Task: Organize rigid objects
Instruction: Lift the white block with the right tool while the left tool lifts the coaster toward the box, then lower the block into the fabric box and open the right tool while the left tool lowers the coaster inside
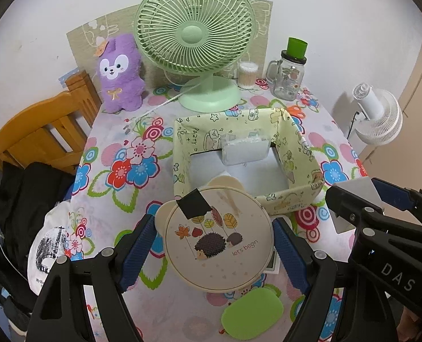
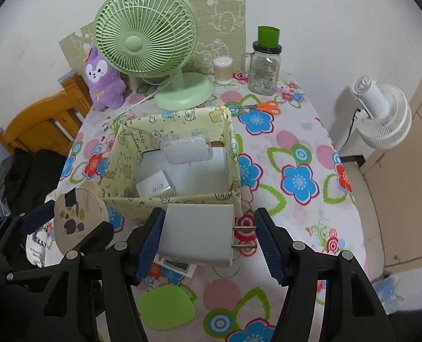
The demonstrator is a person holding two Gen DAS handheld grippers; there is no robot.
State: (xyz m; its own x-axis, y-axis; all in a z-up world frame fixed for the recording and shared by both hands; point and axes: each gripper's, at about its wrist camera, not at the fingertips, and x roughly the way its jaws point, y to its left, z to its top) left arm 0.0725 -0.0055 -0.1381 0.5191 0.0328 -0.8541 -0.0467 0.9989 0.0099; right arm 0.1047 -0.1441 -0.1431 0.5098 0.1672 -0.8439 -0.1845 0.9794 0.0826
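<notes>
My left gripper [image 1: 215, 242] is shut on a round cream case [image 1: 218, 238] with a hedgehog picture and black tape, held above the table just in front of the yellow fabric box [image 1: 302, 199]. My right gripper [image 2: 208, 238] is shut on a white plug adapter [image 2: 195, 233], its two prongs pointing right, held near the box's [image 2: 165, 202] front wall. Inside the box lie a clear plastic case [image 1: 245, 149] and a small white box [image 2: 154, 186]. The left gripper with the round case also shows in the right wrist view [image 2: 78, 221].
A green fan [image 1: 195, 31], purple plush [image 1: 120, 75], glass jar with green lid [image 1: 289, 77] and cotton swab tub [image 1: 246, 74] stand at the back. Orange scissors [image 2: 263, 107] lie right of the box. A green pad [image 1: 252, 315] and a small white device [image 2: 176, 265] lie near the front edge. A wooden chair [image 1: 40, 134] stands left.
</notes>
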